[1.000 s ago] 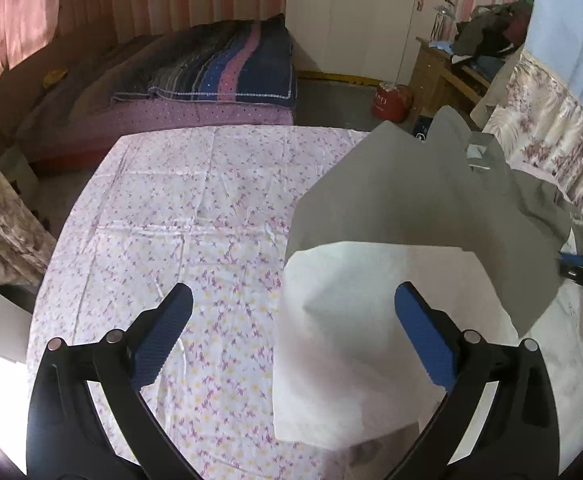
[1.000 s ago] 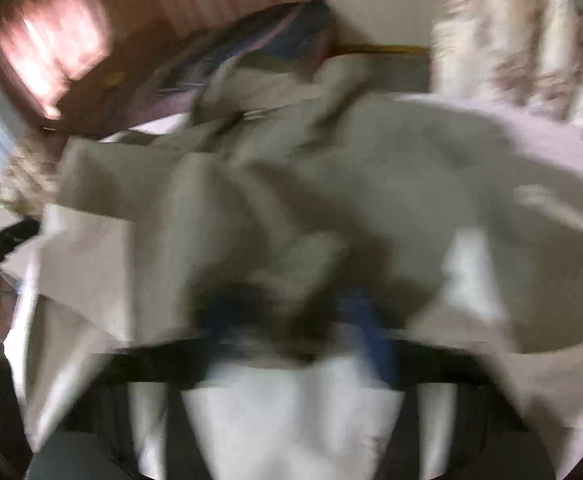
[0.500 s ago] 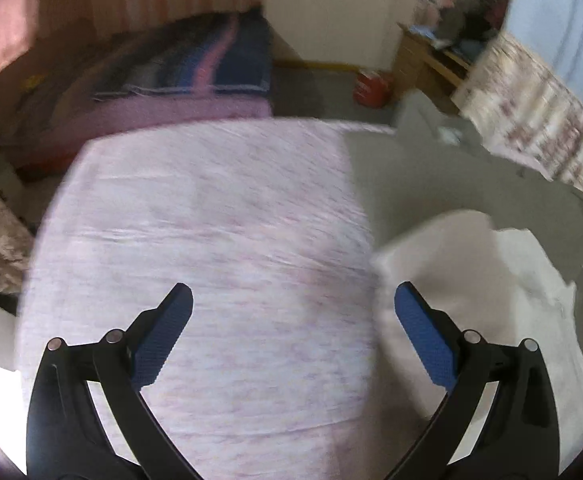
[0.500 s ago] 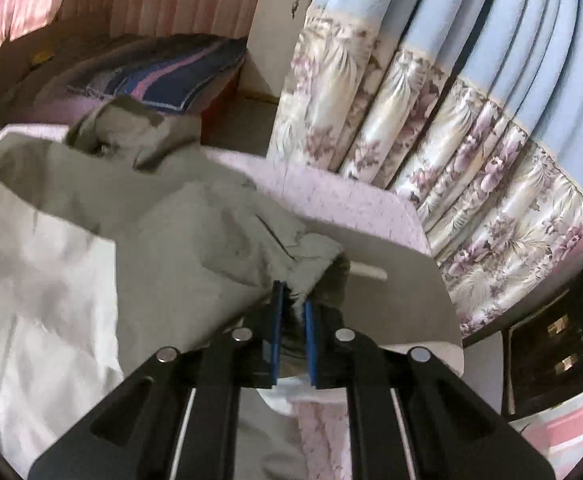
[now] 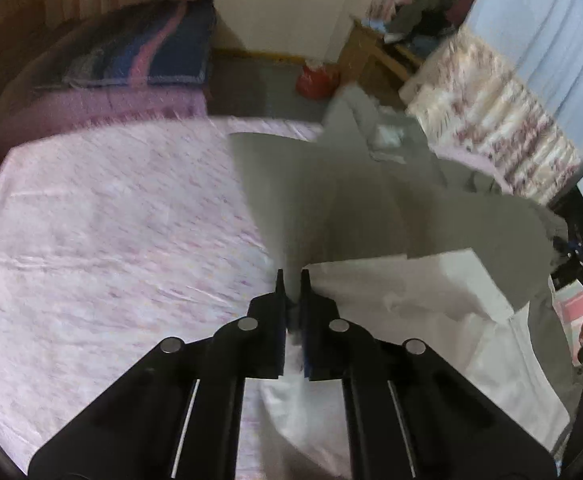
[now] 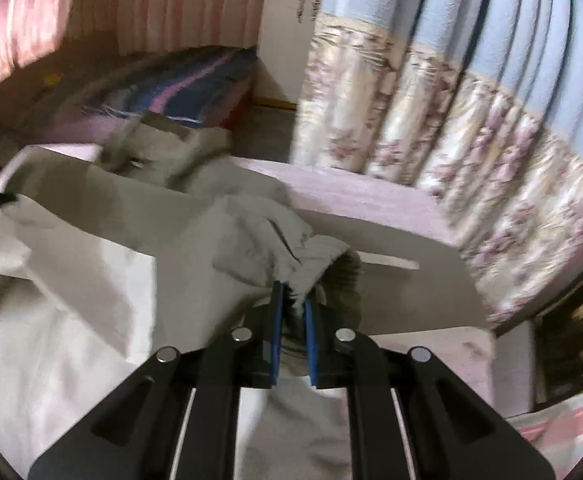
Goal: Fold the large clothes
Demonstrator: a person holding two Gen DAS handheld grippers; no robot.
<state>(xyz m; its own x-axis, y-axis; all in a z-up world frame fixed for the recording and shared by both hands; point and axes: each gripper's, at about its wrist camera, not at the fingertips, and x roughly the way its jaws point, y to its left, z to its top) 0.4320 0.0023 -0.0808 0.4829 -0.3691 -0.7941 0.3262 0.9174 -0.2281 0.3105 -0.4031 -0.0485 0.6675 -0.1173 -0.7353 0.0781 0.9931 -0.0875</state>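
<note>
gripping the grey garment (image 6: 195, 216) by thin bites: right hand-held gripper (image 6: 292, 300) clamped on bunched cuff, left hand-held gripper (image 5: 292, 280) pinched together at the white lining edge, lower centre; a tug could slip either.

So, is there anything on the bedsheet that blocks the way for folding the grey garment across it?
Nothing visible does. The pink floral sheet beside the grey garment shows only bare fabric. The left hand-held gripper is shut at the garment's pale edge, and the right hand-held gripper is shut on a bunched part.
</note>
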